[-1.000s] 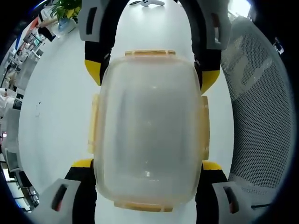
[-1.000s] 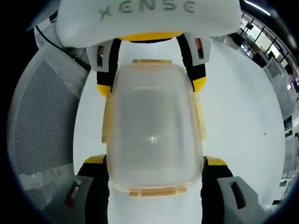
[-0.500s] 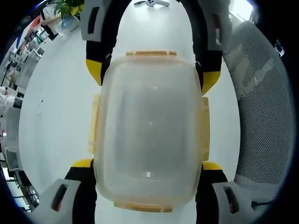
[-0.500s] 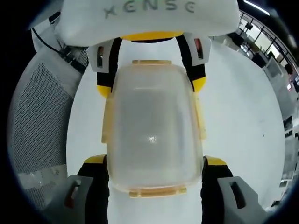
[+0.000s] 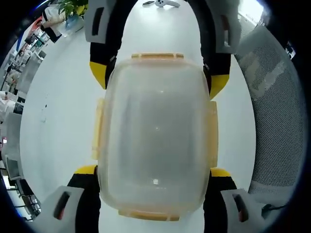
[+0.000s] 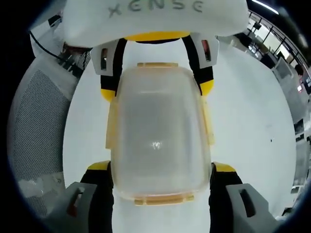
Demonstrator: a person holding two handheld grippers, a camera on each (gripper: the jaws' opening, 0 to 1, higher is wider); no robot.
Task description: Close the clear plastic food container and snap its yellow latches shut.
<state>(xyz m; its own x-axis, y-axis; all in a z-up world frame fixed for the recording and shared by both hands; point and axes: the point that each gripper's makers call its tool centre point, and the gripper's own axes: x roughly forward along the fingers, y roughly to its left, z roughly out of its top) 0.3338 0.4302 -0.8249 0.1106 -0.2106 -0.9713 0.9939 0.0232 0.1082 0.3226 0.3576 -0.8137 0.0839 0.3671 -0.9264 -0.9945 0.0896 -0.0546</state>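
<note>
The clear plastic container (image 5: 155,131) with its lid on is held between both grippers above a white table (image 5: 58,111). Pale yellow latches (image 5: 97,128) line its four edges; whether they are snapped down I cannot tell. My left gripper (image 5: 153,171) is shut on the near end, yellow-tipped jaws pressing both sides. The right gripper (image 5: 158,77) clamps the far end. In the right gripper view the same container (image 6: 158,136) sits in my right gripper (image 6: 162,167), and the left gripper (image 6: 158,90) holds the opposite end under its white housing.
A grey mesh office chair (image 5: 274,111) stands beside the table, also seen as a chair (image 6: 36,126) in the right gripper view. A potted plant (image 5: 73,9) and a small white object (image 5: 158,3) sit at the table's far end. Office furniture (image 6: 291,73) lies beyond.
The background has slid a little in both views, so the hands have shifted slightly. The container sits the same way in both grips.
</note>
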